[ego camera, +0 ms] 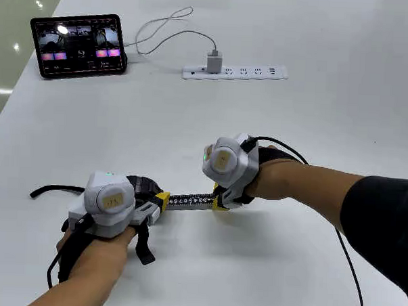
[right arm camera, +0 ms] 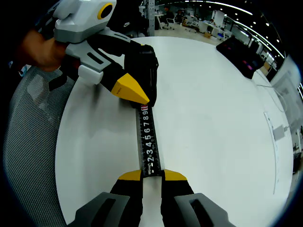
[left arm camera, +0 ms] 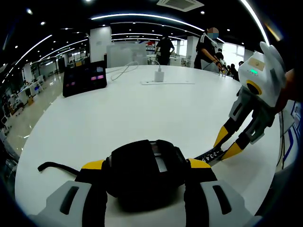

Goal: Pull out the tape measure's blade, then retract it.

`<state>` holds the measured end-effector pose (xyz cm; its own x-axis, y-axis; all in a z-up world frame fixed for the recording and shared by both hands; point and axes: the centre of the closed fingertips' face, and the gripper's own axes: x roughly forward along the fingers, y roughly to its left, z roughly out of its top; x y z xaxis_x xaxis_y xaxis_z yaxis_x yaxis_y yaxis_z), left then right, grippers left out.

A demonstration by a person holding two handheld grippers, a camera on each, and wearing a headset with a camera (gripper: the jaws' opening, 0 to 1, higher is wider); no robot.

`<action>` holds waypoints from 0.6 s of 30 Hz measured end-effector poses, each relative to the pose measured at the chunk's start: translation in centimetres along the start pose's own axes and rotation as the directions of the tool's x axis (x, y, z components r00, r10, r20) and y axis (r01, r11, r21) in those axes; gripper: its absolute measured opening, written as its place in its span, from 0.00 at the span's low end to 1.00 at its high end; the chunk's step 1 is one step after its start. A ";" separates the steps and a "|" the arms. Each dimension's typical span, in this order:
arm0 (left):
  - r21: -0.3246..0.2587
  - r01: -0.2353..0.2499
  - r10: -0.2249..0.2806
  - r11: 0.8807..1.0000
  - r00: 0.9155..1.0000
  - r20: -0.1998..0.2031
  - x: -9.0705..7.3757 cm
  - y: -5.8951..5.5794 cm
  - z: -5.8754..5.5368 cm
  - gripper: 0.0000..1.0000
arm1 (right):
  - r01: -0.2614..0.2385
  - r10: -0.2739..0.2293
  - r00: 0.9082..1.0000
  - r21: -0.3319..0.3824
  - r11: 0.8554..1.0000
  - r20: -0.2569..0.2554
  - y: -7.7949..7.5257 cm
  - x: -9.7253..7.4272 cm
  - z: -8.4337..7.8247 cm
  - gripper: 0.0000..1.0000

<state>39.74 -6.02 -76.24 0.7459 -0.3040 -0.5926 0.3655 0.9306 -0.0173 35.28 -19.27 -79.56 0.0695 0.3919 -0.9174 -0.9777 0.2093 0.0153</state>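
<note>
Black plastic, the tape measure's case (ego camera: 143, 187) sits at the lower left of the head view. It is held by its two sides between the jaws of the left gripper (ego camera: 158, 202). From the case the blade (ego camera: 190, 201) lies flat on the white table (ego camera: 260, 115), and its long axis runs almost level across the frame toward the right. At the blade's far end, near the middle of the frame, the right gripper (ego camera: 219, 202) pinches it with the jaws nearly together. The end hook is hidden between these jaws, so probably it is caught there, but I cannot confirm. Only a short length seems to be out. I judge that the next pull must follow this same line, to the right and away from the case, because a sideways pull could bend the blade.
</note>
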 end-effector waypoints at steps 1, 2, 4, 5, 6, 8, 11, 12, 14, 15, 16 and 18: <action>0.000 0.000 0.000 1.000 1.000 0.000 0.0 0.0 0.0 0.61 | 0.000 0.000 1.000 -0.001 1.000 0.000 0.0 0.0 0.1 0.10; 0.000 0.000 0.000 1.000 1.000 0.001 0.0 0.0 0.0 0.61 | 0.000 0.000 1.000 -0.005 1.000 0.001 0.0 0.1 0.1 0.10; 0.001 0.000 0.000 1.000 1.000 0.002 0.0 0.0 0.0 0.61 | 0.001 0.000 1.000 -0.014 1.000 0.002 0.0 0.1 0.2 0.10; 0.001 0.001 -0.001 1.000 1.000 0.003 0.0 0.0 0.0 0.61 | 0.000 0.000 1.000 -0.015 1.000 0.004 0.0 0.1 0.2 0.10; 0.001 0.004 -0.004 1.000 1.000 0.004 0.0 0.0 0.0 0.61 | 0.000 0.000 1.000 -0.009 1.000 0.009 0.1 0.2 0.3 0.10; -0.001 0.007 -0.007 1.000 1.000 0.005 0.0 0.0 0.1 0.61 | 0.003 -0.003 1.000 -0.012 1.000 0.013 0.1 0.2 0.4 0.10; -0.001 0.011 -0.011 1.000 1.000 0.008 0.0 0.0 0.1 0.61 | 0.004 -0.004 1.000 -0.002 1.000 0.020 0.0 0.3 0.6 0.10; -0.002 0.012 -0.012 1.000 1.000 0.007 0.0 0.0 0.1 0.61 | 0.004 -0.004 1.000 0.000 1.000 0.023 0.0 0.3 0.7 0.10; -0.005 0.014 -0.014 1.000 1.000 0.007 0.0 0.1 0.1 0.61 | 0.006 -0.006 1.000 -0.002 1.000 0.026 0.1 0.3 0.8 0.10; -0.007 0.015 -0.015 1.000 1.000 0.006 0.0 0.1 0.1 0.61 | 0.006 -0.006 1.000 -0.003 1.000 0.026 0.1 0.4 0.8 0.10; -0.007 0.015 -0.015 1.000 1.000 0.006 0.0 0.1 0.1 0.61 | 0.006 -0.006 1.000 -0.005 1.000 0.029 0.0 0.4 0.9 0.10; -0.009 0.016 -0.016 1.000 1.000 0.007 0.0 0.1 0.1 0.61 | 0.001 0.000 1.000 -0.008 1.000 0.030 0.0 0.4 1.0 0.10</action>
<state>39.82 -5.98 -76.18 0.7439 -0.3201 -0.5866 0.3723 0.9275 -0.0340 35.46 -18.22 -79.54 0.0759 0.4188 -0.9049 -0.9792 0.2025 0.0116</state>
